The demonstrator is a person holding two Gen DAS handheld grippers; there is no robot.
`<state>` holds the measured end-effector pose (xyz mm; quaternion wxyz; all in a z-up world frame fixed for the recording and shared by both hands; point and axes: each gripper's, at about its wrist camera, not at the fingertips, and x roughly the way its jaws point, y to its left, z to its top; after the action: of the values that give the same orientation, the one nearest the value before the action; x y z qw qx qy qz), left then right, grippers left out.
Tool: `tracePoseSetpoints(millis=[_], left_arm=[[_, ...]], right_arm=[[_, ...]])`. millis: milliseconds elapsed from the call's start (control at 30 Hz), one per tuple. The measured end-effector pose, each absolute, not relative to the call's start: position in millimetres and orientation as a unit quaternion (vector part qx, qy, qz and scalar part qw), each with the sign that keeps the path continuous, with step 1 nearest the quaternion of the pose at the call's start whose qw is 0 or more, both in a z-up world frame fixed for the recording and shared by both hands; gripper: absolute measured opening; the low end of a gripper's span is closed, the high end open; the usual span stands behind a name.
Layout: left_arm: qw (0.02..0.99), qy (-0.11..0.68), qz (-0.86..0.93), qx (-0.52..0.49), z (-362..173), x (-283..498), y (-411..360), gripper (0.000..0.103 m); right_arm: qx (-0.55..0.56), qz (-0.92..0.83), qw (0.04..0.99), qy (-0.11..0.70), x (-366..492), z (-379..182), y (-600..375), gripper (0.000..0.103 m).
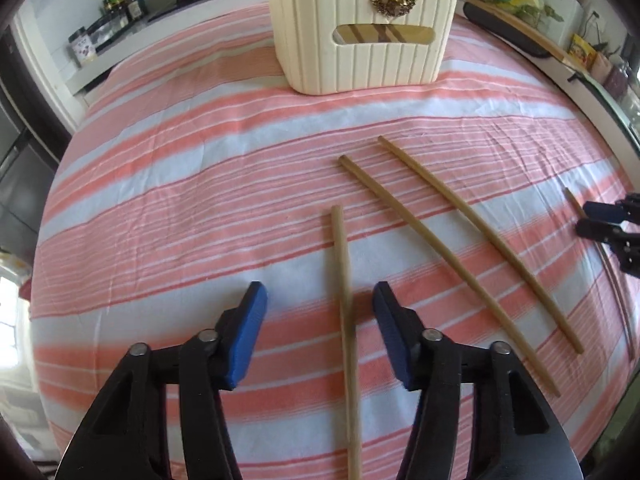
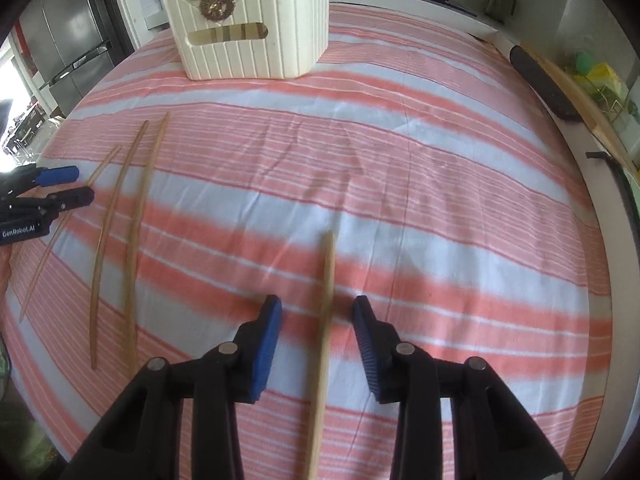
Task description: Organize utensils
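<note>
While four chopsticks (image 1: 408, 252) lie on the cloth, each gripper (image 1: 318, 312) (image 2: 318, 320) straddles one, half-open, pads not touching.

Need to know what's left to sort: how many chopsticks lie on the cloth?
4. One between the left gripper pads, two beside it, one between the right gripper pads. More may sit in the basket.

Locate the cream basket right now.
The cream basket sits at the far edge of the striped cloth, top centre in the left wrist view, beyond the loose chopsticks.
</note>
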<state>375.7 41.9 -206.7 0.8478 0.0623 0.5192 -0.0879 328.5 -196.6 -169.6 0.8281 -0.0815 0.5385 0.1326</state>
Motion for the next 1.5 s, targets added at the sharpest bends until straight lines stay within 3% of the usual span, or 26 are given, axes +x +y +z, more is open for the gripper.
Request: tracePoseSetpoints(millis=[33, 67, 100, 133, 333, 733, 1100, 1500], left_arm=[[0.848, 0.519, -0.093, 0.060, -206, 380, 39, 0.035], [0.848, 0.518, -0.098, 0.056, -206, 384, 37, 0.013], [0.848, 0.519, -0.097, 0.053, -206, 387, 36, 0.006], [0.848, 0.520, -0.093, 0.045, -206, 389, 37, 0.005], [0.873, 0.481, -0.074, 0.019, -179, 374, 54, 0.005], [0.935, 0.335, -0.108, -0.035, -46, 294, 79, 0.006], [0.950, 0.277, -0.130, -0.065, -9, 261, 74, 0.005], [0.958, 0.246, -0.134, -0.069, 13, 249, 76, 0.005]], right_arm=[[-0.077, 0.131, 0.829, 0.538, 336, -170, -197, 0.026], [-0.075, 0.130, 0.830, 0.538, 344, -169, -196, 0.016], [-0.074, 0.128, 0.830, 0.538, 350, -169, -196, 0.006], [-0.069, 0.127, 0.830, 0.539, 355, -169, -197, 0.006], [-0.001, 0.140, 0.853, 0.502, 359, -144, -208, 0.005], [0.020, 0.187, 0.919, 0.346, 280, -16, -216, 0.005], [0.000, 0.187, 0.952, 0.241, 233, 38, -211, 0.005], [-0.001, 0.189, 0.958, 0.217, 224, 67, -212, 0.005]])
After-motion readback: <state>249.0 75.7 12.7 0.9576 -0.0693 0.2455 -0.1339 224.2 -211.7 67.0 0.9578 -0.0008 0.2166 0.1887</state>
